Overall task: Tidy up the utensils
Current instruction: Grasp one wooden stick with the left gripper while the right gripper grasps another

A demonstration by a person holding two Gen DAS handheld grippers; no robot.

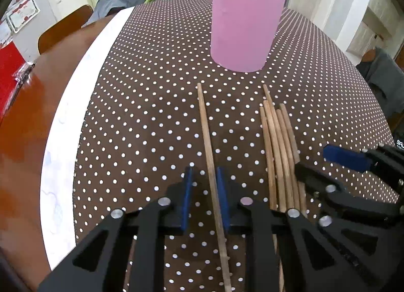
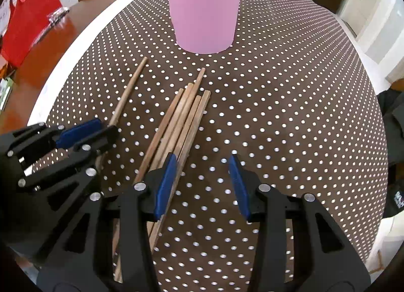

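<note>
Beneath both grippers' spread jaws, chopstick [image 1: 211, 165] and bundle [image 2: 176, 125] butt ends run out of sight.

Both grippers, left gripper [image 1: 204, 196] and right gripper [image 2: 202, 186], show black frames, blue pads, silver screws

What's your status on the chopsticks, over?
Left gripper open, straddling single chopstick. Right gripper open, empty, beside chopstick bundle. Pink holder ahead, path clear.

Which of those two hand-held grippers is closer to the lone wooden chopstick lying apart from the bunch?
Left. The left hand-held gripper straddles the lone chopstick; the right hand-held gripper sits beyond the chopstick bundle.
</note>
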